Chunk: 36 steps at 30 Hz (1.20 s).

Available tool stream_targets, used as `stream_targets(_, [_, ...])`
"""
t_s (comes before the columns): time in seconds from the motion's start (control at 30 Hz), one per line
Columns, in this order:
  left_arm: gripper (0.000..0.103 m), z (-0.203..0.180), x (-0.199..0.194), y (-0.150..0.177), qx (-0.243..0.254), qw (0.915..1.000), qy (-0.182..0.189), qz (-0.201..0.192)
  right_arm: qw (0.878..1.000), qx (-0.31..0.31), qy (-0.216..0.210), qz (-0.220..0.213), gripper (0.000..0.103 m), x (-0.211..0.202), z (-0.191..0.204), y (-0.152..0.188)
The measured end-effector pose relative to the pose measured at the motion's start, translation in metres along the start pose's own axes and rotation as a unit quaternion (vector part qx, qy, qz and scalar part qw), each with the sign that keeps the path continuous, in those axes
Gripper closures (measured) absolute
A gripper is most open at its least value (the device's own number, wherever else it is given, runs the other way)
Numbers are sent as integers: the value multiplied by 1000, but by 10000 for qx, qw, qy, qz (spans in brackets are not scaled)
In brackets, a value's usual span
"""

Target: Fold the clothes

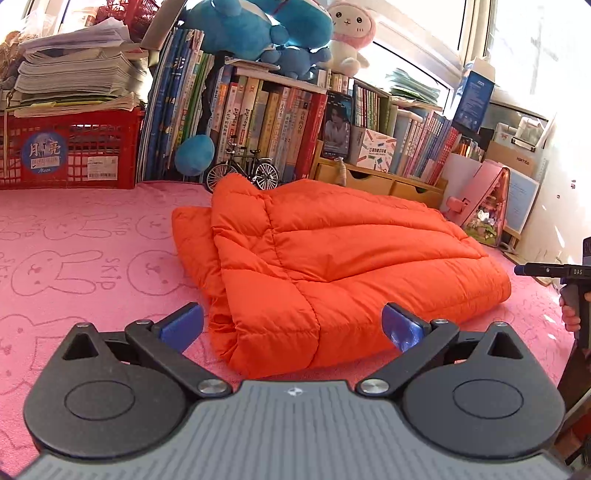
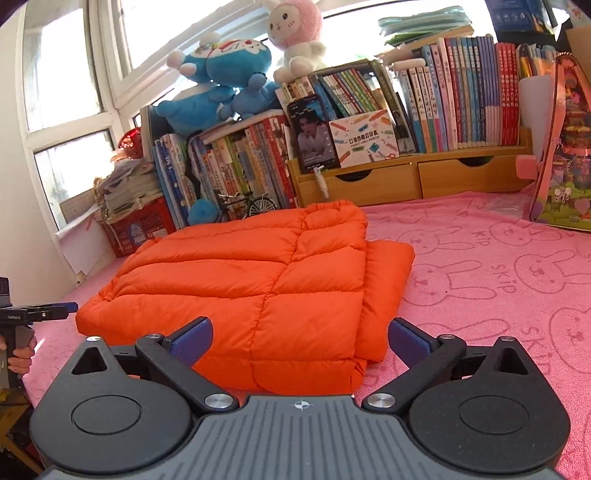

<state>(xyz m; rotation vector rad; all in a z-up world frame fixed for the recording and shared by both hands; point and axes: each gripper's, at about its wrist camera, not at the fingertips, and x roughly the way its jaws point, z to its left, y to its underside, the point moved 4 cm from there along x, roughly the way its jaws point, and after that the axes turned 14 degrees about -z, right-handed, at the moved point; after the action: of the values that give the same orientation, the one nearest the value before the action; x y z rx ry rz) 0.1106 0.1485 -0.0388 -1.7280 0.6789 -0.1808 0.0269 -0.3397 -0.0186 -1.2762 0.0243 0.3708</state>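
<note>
At the back of the bench: a red crate [image 1: 70, 155] sits in the left corner with a stack of papers [image 1: 74, 70] piled on top of it; what lies inside I cannot tell.
Wooden organiser [image 2: 413, 177]: two shut drawers below, a row of books [image 2: 465, 92] standing upright in its tray above, with a small printed box [image 2: 364, 138] and a dark photo card [image 2: 314, 134] leaning at the front.
Beside it: more upright books [image 1: 258, 129], a toy bicycle [image 1: 242, 171] in front of them, blue plush toys [image 1: 255, 29] and a pink-hooded plush [image 1: 349, 33] on top.
Bench cover: pink cloth [image 1: 85, 266] printed with rabbits.
Jacket: my orange quilted jacket [image 1: 332, 269] lies folded in a thick, puffy block in the middle of the cloth, layers stacked, one lower layer sticking out along one edge.
Left tongs [image 1: 291, 325]: spread wide, gripping nothing, hovering level just short of the jacket's near edge, blue pads either side of it.
Right tongs [image 2: 301, 341]: likewise spread wide and empty, facing the jacket from the opposite corner, close to its near edge.
My hands: fingers [image 2: 18, 360] wrapped around each handle at the frame edges.
</note>
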Motion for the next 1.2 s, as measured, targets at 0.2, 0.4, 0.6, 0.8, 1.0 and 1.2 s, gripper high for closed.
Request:
stream_targets(0.2, [0,19,11,10,-846,9947,559,190,9958,-891,-151,156,1,5,42,7])
stream_targets(0.4, [0,17,16,5,-856,9841,1532,286,9273,-3515,-1241,348,2,21,153,16])
stream_targets(0.6, [0,15,6,-3,-833,9607,2640,219,8498,-4647,-2437,501,17,62,247,22])
stream_targets(0.8, [0,22,26,-4,-741,9504,2937,710,8140,-4926,-2953,872,19,113,297,46])
stream_targets(1.0, [1,20,54,8,-1379,9334,3132,1080,7960,-5051,-3085,1265,37,144,314,68])
stream_targets(1.2, [6,21,27,1,-1218,9058,3993,728,7974,-4878,-3234,1467,42,156,314,65])
